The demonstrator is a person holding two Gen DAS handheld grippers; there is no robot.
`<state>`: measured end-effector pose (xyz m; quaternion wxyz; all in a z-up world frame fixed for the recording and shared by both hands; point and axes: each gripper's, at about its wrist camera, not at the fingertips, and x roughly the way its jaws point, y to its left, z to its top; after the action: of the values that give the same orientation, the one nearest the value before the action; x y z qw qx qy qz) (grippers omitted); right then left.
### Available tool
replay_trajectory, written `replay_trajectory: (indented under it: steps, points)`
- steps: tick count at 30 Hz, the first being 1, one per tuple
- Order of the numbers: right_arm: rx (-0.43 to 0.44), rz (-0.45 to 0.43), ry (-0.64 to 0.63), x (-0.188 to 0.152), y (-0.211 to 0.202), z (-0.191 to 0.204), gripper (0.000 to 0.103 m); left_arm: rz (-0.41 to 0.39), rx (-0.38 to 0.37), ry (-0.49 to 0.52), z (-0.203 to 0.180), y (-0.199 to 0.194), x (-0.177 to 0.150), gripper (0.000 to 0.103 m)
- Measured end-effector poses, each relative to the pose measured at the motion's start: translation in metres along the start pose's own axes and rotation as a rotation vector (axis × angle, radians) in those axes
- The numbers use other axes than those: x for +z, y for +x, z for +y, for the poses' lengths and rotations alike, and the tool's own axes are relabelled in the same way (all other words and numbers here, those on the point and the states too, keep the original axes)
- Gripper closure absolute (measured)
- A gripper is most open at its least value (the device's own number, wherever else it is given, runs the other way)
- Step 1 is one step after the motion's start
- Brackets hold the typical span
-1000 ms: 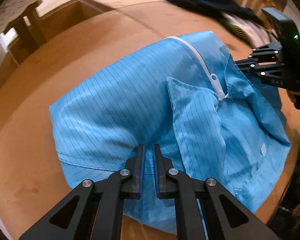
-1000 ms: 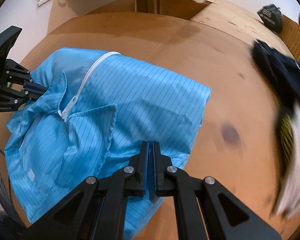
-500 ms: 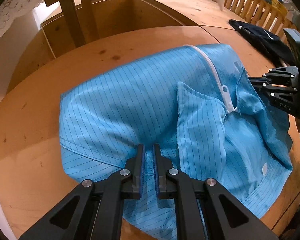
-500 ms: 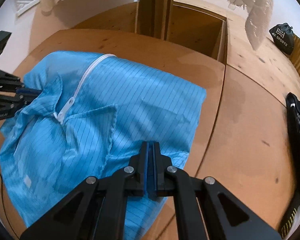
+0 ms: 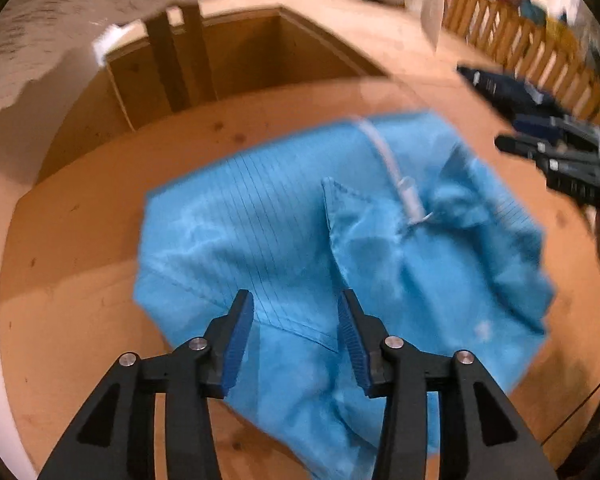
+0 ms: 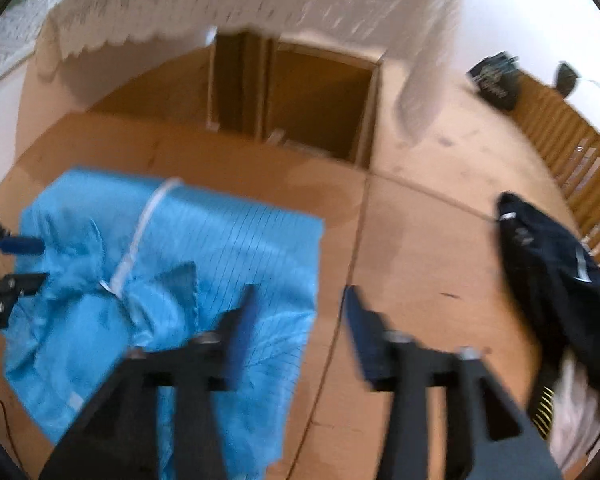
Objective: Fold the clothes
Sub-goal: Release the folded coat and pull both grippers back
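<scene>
Both tools are standing wide here, and neither one is gripping anything. The left tool (image 5: pixel 296 312) is hovering over the near hem of the blue jacket (image 5: pixel 284 220), low in the centre of its frame, blue pads spread apart with cloth showing between them. The right tool (image 6: pixel 300 312) is sitting bottom centre of its own view, one finger over the jacket's right edge, the other over bare wooden surface (image 6: pixel 420 248).

The jacket is lying as a compact bundle in the middle of the surface, white zipper (image 5: pixel 396 176) running up the top layer and a loose flap creased beside it, rumpled toward the collar side. By the look of it, a fold is laid and the cloth is free of both tools. Whether another fold is due or this garment is finished, I cannot tell.

A dark garment (image 6: pixel 552 280) is lying apart at the right of the right-hand view. Both views are motion-blurred.
</scene>
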<state>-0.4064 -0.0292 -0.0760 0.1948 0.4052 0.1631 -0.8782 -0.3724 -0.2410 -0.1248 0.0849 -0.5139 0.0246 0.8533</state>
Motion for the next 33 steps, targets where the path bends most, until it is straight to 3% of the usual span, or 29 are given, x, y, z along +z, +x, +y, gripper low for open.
replay_trajectory:
  steps: [2, 8, 16, 18, 22, 28, 33]
  points:
    - [0.003, -0.041, 0.008, -0.002, -0.023, 0.001, 0.053, -0.052, -0.004, -0.03, -0.002, -0.023, -0.01, 0.041]
    - [0.052, -0.091, -0.02, -0.03, -0.084, 0.015, 0.053, -0.144, 0.019, 0.028, -0.058, -0.07, -0.024, 0.039]
    - [-0.013, -0.201, -0.044, -0.1, -0.172, 0.004, 0.053, -0.268, -0.047, 0.081, -0.136, -0.159, -0.078, 0.038]
    - [-0.03, -0.229, -0.049, -0.118, -0.194, 0.001, 0.053, -0.299, -0.064, 0.074, -0.158, -0.175, -0.094, 0.034]
    - [-0.09, -0.296, 0.022, -0.164, -0.239, -0.023, 0.039, -0.374, -0.091, 0.083, -0.204, -0.191, -0.129, 0.028]
    - [-0.102, -0.273, 0.067, -0.218, -0.271, -0.038, 0.038, -0.4, -0.126, 0.039, -0.246, -0.193, -0.172, 0.028]
    - [-0.066, -0.271, 0.1, -0.248, -0.286, -0.037, 0.038, -0.38, -0.058, 0.013, -0.262, -0.196, -0.198, 0.027]
